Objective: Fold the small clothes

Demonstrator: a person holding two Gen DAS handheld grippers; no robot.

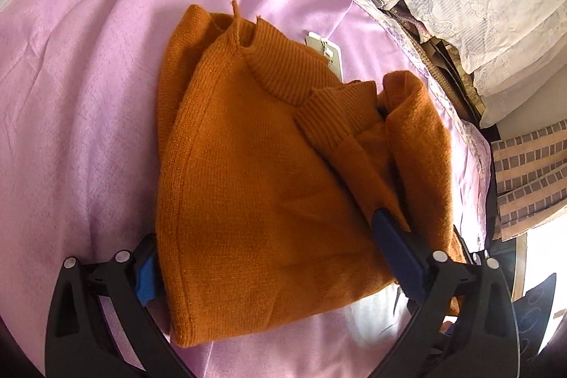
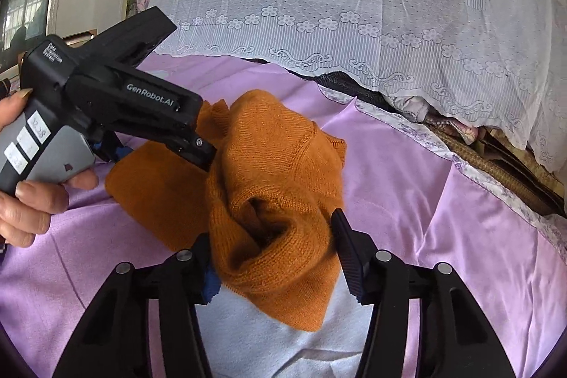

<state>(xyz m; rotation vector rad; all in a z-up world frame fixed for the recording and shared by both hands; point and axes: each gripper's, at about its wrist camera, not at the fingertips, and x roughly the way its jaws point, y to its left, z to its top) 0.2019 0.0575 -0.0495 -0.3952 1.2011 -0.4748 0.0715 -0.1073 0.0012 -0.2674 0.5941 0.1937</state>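
An orange knit sweater (image 1: 255,172) lies partly folded on a pink sheet (image 1: 88,94), with its ribbed collar and a white tag (image 1: 324,48) at the far end. My left gripper (image 1: 273,257) is open and straddles the sweater's near hem, one finger on each side. In the right wrist view the same sweater (image 2: 276,172) is bunched up. My right gripper (image 2: 274,247) is open around a rolled fold of it. The left gripper's body (image 2: 117,101) reaches in from the left, and its tip is hidden in the knit.
A white lace cover (image 2: 354,6) drapes over a pile at the back. Patterned bedding edges (image 2: 496,172) run along the right side. A striped cloth (image 1: 528,179) hangs at the right. A pale patch of fabric (image 2: 283,342) lies under the sweater's near end.
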